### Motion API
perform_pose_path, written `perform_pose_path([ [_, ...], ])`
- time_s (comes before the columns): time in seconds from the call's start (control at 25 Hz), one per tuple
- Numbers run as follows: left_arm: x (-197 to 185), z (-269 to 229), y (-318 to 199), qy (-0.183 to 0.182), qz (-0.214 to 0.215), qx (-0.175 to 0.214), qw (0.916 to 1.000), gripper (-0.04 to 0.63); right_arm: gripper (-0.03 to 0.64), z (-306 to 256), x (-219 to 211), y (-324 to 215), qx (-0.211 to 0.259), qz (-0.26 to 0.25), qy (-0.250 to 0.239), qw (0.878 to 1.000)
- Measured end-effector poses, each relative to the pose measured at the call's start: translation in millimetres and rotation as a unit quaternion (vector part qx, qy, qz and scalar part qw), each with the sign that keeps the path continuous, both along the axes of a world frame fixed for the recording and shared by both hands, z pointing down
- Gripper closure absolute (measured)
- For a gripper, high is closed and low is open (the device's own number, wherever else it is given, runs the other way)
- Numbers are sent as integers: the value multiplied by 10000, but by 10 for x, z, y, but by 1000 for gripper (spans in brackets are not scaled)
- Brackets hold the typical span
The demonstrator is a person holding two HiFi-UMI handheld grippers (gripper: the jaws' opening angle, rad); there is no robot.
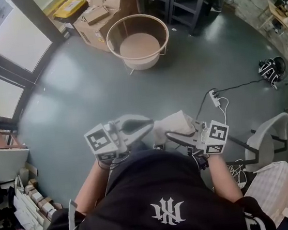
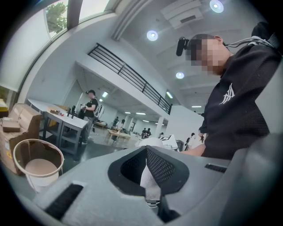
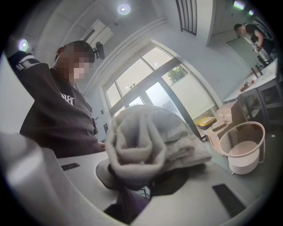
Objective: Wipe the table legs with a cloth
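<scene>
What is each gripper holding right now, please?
Left gripper: closed, pinching an edge of the cloth.
Right gripper: closed on the bunched cloth.

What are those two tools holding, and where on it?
A cloth: the right tool clamps its bunched middle; the left tool seems to pinch an edge.
</scene>
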State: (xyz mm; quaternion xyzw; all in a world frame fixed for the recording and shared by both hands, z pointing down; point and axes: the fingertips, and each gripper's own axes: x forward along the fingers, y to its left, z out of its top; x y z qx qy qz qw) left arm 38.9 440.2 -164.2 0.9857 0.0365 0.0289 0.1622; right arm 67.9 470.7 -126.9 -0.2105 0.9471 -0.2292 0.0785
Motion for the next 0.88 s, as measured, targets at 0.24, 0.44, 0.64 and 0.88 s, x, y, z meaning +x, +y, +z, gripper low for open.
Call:
perform_pose_path([
  [0.24, -73, 87, -42, -114, -137, -168, 9997, 589, 529, -4, 17, -22, 50, -101, 21, 9999],
  [0.44, -147, 162, -60, -172, -275, -238, 9992, 589, 529, 15, 6, -39, 23, -138, -79, 9999],
  [0.64, -124, 193, 7, -186, -247, -245, 9992, 589, 529, 25, -47, -20, 91, -240, -88, 9996],
  [0.88, -171, 268, -45, -259, -317, -296, 9987, 589, 529, 60, -32, -55, -5, -252, -99, 9996],
])
